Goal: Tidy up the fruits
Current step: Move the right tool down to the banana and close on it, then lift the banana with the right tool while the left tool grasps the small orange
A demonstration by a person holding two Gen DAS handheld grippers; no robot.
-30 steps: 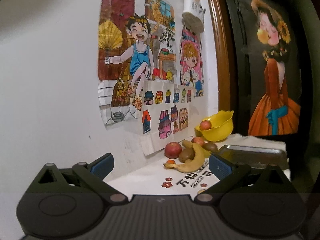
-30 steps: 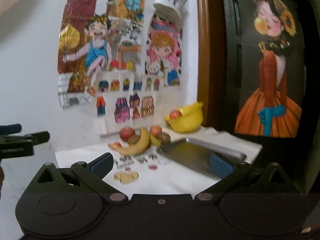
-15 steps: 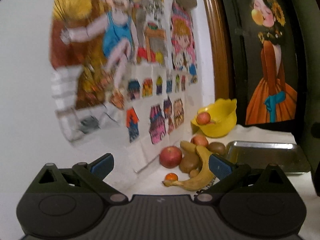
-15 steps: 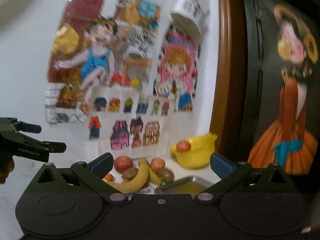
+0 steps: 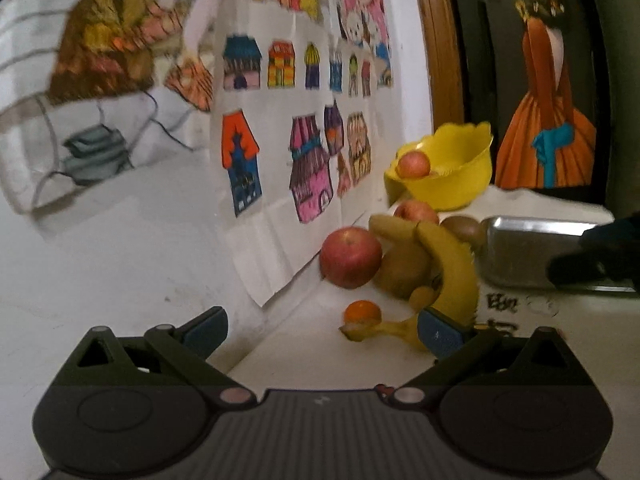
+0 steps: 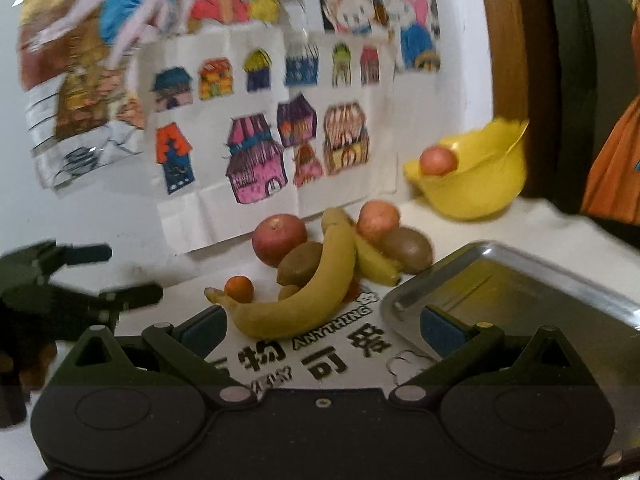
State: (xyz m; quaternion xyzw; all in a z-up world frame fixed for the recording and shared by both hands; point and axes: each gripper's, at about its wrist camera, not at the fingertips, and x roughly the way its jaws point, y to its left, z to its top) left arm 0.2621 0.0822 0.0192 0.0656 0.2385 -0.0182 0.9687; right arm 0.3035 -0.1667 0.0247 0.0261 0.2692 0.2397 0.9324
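In the left wrist view, the left gripper spreads wide and empty at bottom centre, with the fruit pile right of centre and the yellow bowl above it. In the right wrist view, the right gripper also gapes empty, the large banana lying at centre, the metal tray at lower right.

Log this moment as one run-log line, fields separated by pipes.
left gripper open, empty | right gripper open, empty | fruit pile: large banana beside metal tray | tray holds no fruit | yellow bowl holds one fruit
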